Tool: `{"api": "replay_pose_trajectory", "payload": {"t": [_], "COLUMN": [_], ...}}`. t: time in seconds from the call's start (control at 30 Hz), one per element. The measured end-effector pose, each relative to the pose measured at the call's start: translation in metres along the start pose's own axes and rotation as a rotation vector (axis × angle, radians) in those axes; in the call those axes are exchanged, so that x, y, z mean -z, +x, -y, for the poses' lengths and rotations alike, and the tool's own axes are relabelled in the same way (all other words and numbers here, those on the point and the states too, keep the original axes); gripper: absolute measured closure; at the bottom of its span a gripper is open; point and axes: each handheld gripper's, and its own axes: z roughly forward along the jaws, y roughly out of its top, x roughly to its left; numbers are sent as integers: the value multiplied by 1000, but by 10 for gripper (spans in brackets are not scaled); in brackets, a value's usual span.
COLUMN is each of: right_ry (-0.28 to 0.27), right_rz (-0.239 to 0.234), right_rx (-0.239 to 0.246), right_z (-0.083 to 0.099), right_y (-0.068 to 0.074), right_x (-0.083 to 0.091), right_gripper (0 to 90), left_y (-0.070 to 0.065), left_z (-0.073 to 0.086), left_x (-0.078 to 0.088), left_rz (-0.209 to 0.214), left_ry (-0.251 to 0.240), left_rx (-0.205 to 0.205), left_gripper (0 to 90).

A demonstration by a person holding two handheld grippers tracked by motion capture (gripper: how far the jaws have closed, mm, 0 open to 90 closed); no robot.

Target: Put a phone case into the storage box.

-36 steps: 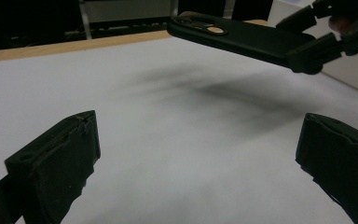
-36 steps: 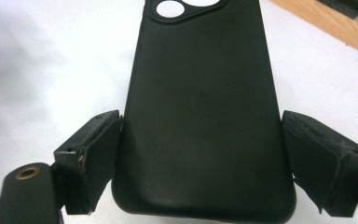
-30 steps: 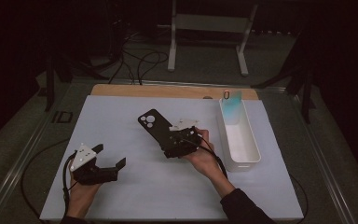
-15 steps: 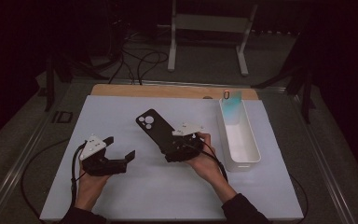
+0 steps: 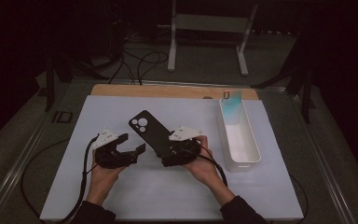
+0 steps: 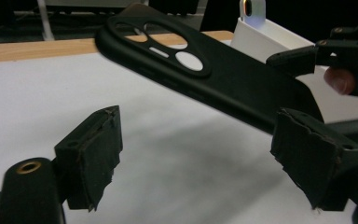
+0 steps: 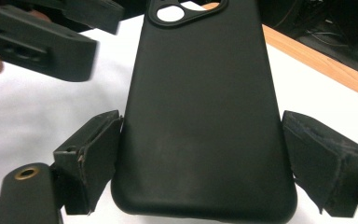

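Handover half done — black phone case, left of the white bin, sits clamped by the right gripper; left gripper, jaws just narrowing, holds nothing yet.

Phone case lower end hidden under right gripper; top cut off in right gripper view.

One black phone case, one white bin, two claws: left claw, right claw.
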Motion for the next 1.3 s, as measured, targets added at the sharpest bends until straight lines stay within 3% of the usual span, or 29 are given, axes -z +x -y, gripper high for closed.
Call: {"api": "replay_pose_trajectory", "payload": {"t": [0.2, 0.23, 0.43, 0.53, 0.57, 0.73, 1.03, 1.3], "right_ry": [-33, -35, -60, -68, -77, -79, -57, -49], "right_rz": [-8, 1, -4, -10, -8, -15, -36, -72], "right_rx": [3, 8, 0, 4, 12, 0, 28, 2], "right_z": [-2, -2, -1, -2, -2, -2, -1, 0], "right_y": [4, 5, 6, 8, 10, 12, 20, 14], "right_x": [0, -1, 0, 0, -1, -3, -11, -10], "right_gripper": [147, 147, 146, 146, 146, 146, 138, 127], "left_y": [-4, -4, -4, -5, -7, -12, -21, -24], "left_z": [-2, -2, -4, -4, -4, -2, -3, -3], "left_x": [-8, -10, -11, -12, -13, -17, -19, -17], "left_rz": [17, 43, 99, 111, 133, 164, 199, 168], "left_ry": [7, -2, -29, -32, -32, -24, -50, -45], "left_rx": [27, 44, 92, 98, 104, 100, 62, 32], "left_gripper": [241, 253, 317, 343, 358, 437, 787, 850]}}
